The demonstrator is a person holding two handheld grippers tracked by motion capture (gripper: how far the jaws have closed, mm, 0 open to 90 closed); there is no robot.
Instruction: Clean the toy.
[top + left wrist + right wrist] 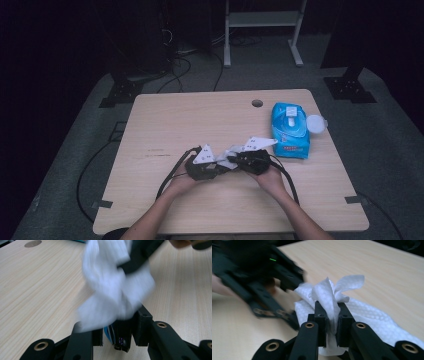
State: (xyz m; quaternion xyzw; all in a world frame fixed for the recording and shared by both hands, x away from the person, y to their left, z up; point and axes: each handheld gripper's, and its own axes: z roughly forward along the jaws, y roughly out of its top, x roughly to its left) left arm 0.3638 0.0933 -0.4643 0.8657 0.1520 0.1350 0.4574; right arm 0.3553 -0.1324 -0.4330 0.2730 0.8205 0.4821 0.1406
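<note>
A crumpled white wipe (229, 156) hangs between my two grippers at the middle of the table. My right gripper (234, 160) is shut on it; in the right gripper view its jaws (331, 308) pinch a fold of the wipe (324, 291). My left gripper (222, 166) faces it from the left. In the left gripper view its jaws (119, 332) are shut on a small dark object with a blue and white edge (117, 338). The blurred wipe (112, 290) drapes over that object's top and hides the rest of it.
A blue pack of wet wipes (290, 130) lies at the right of the wooden table (175, 120), its round white lid (315, 123) flipped open. A cable hole (257, 103) sits near the far edge. Cables trail from both grippers toward the near edge.
</note>
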